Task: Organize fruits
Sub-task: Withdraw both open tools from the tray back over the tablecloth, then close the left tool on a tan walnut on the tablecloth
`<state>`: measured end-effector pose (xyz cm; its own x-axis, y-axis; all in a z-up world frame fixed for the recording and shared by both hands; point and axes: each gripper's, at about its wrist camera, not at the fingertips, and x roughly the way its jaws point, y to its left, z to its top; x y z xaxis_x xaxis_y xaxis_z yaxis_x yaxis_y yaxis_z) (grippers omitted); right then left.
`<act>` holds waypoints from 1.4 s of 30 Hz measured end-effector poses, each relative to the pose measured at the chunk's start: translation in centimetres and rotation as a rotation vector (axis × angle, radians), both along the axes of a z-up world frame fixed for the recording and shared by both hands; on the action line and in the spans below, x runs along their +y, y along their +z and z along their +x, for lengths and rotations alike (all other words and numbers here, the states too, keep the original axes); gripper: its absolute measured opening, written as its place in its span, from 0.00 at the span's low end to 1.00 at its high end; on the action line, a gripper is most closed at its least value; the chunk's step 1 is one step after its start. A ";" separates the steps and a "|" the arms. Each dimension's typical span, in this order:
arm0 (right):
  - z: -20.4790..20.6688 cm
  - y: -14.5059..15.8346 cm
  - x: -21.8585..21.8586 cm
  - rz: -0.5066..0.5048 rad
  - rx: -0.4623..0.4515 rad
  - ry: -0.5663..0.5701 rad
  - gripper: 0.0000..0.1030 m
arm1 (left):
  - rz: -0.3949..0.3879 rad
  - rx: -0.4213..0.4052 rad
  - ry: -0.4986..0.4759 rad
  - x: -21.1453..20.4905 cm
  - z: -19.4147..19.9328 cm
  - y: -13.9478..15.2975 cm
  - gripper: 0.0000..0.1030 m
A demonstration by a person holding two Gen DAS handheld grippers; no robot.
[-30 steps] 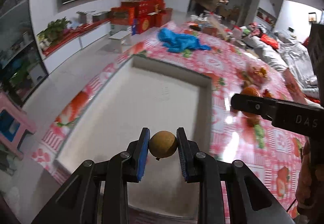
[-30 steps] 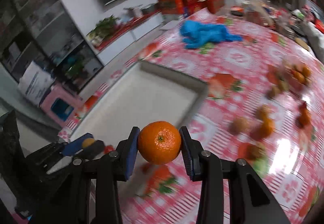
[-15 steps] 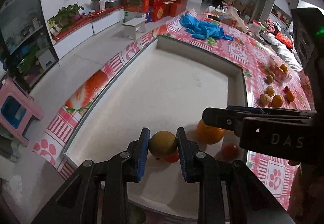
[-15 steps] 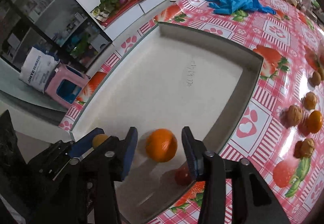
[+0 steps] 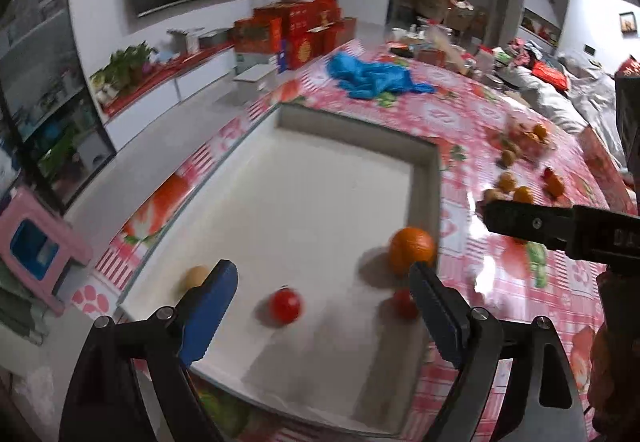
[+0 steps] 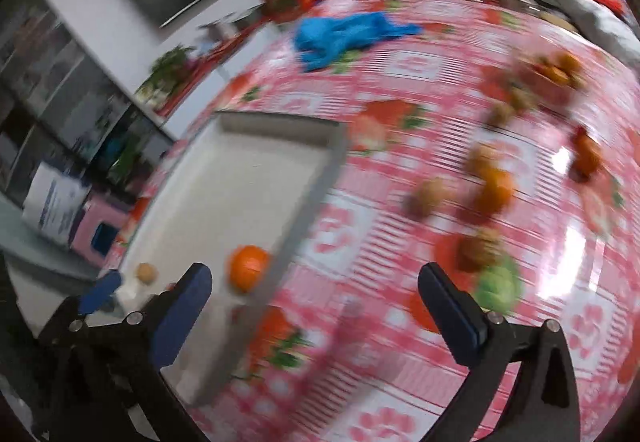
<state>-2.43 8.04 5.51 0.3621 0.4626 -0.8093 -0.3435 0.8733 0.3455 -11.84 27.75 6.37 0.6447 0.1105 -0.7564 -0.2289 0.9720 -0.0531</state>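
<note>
Surface (image 5: 472,114) covered in pink-red strawberry-print cloth. White shallow tray (image 5: 426,178) lying centre-left of frame. Blue crumpled cloth (image 5: 372,76) at upper centre. Loose small fruits (image 5: 516,190) scattered at right, blurred.

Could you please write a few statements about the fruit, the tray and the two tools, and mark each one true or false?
1. The orange lies inside the white tray. True.
2. The left tool is clamped on the tan round fruit. False: its jaws are opening and the fruit lies in the tray.
3. The blue cloth lies in the tray. False: it lies on the tablecloth beyond it.
4. The right tool holds nothing. True.
</note>
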 end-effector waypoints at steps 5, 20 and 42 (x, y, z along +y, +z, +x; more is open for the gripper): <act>-0.1 -1.0 -6.1 -0.051 -0.005 -0.166 1.00 | -0.026 -0.003 -0.067 -2.9 0.2 0.1 0.86; -1.1 -4.9 -13.8 -0.316 -0.018 -0.308 1.00 | -0.032 0.034 -0.171 -8.3 -0.8 -0.5 0.86; 1.5 -6.2 -18.6 -0.341 -0.133 -0.384 1.00 | -0.045 -0.059 -0.207 -12.0 8.5 9.5 0.86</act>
